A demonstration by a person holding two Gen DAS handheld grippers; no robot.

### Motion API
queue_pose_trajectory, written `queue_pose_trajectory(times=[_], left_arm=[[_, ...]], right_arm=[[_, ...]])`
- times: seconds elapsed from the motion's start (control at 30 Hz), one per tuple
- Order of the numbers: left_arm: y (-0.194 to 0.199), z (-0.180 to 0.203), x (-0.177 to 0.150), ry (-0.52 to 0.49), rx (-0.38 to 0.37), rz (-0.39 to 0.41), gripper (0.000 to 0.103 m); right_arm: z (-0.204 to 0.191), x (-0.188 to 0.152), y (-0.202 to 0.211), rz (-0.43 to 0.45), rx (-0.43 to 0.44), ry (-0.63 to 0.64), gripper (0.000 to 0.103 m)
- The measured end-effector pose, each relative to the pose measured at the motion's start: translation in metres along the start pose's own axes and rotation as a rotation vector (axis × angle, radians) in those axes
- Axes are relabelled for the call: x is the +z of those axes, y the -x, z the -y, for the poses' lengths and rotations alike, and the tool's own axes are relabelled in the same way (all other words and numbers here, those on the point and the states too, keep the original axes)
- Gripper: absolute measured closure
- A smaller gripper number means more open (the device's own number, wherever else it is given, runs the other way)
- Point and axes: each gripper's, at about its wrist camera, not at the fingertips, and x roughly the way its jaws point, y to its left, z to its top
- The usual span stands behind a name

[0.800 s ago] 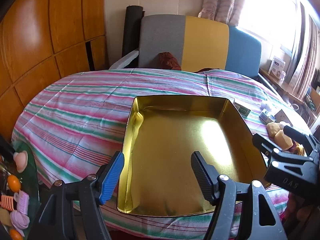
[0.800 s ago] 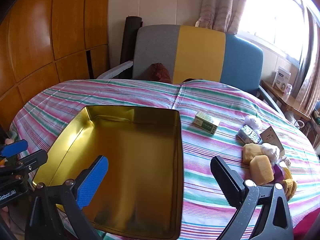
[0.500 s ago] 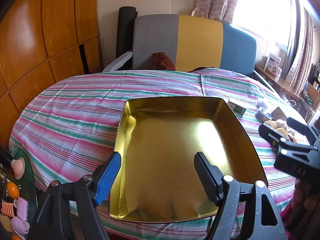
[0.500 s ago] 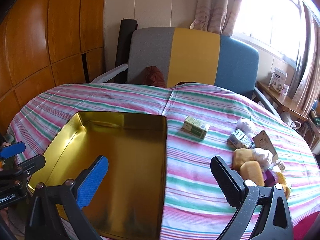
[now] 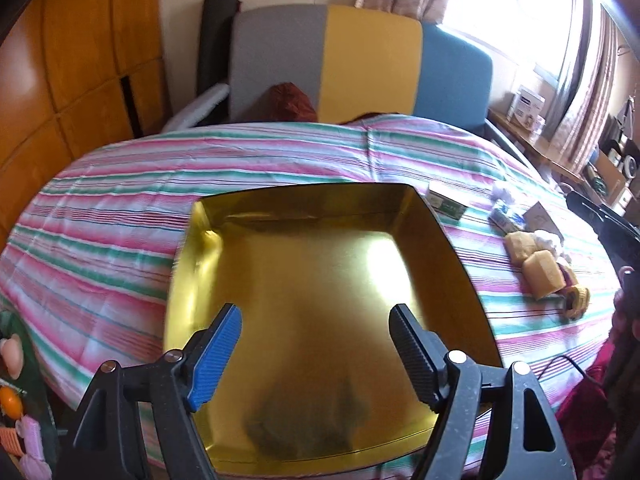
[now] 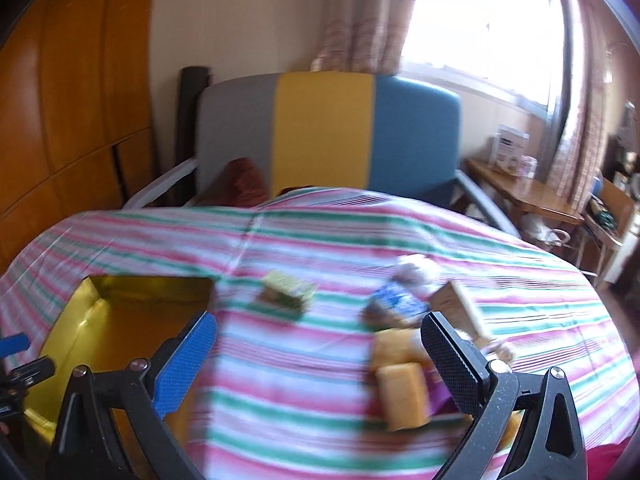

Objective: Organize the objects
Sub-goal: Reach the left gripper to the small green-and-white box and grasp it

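Observation:
An empty gold tin tray [image 5: 320,200] lies on the striped tablecloth; it also shows at the left of the right wrist view [image 6: 120,284]. My left gripper [image 5: 316,322] is open and empty above the tray's near part. My right gripper [image 6: 320,344] is open and empty above the cloth, right of the tray. Loose items lie at the right: a small green box [image 6: 286,296] [image 5: 446,202], a blue-white packet [image 6: 394,302], two yellow blocks [image 6: 402,394] [image 5: 540,274], a cardboard piece [image 6: 456,302] and a white ball [image 6: 414,272]. The right wrist view is blurred.
A grey, yellow and blue chair [image 5: 360,64] stands behind the table. Wood panels [image 5: 60,80] line the left wall. A side shelf with a white box [image 6: 510,148] is at the right. Small toys [image 5: 16,400] lie left of the table.
My right gripper has swung right, away from the tray and toward the loose items. My left gripper has pulled back a little, so more of the table shows.

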Motion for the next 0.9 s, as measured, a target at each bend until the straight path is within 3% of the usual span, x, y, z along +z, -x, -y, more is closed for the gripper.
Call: queue_pose_trajectory(times=[0.23, 0.43, 0.47, 0.67, 0.9], left_arm=[[-0.015, 0.056, 0.040, -0.134, -0.133, 0.004, 0.027], [-0.063, 0.129, 0.088, -0.320, -0.190, -0.024, 0.024], [-0.073, 0.138, 0.094, -0.341, -0.192, -0.034, 0.020], [-0.153, 0.186, 0.121, -0.404, -0.158, -0.152, 0.016], [-0.214, 0.213, 0.131, -0.444, -0.103, -0.204, 0.006]], right_arm=[[0.082, 0.000, -0.022, 0.020, -0.108, -0.106, 0.000], [0.108, -0.009, -0.037, -0.004, -0.097, -0.211, 0.000], [0.109, -0.009, -0.037, -0.004, -0.090, -0.221, 0.000], [0.118, -0.012, -0.039, -0.029, -0.042, -0.295, 0.000], [0.140, -0.016, -0.042, -0.047, 0.007, -0.421, 0.000]])
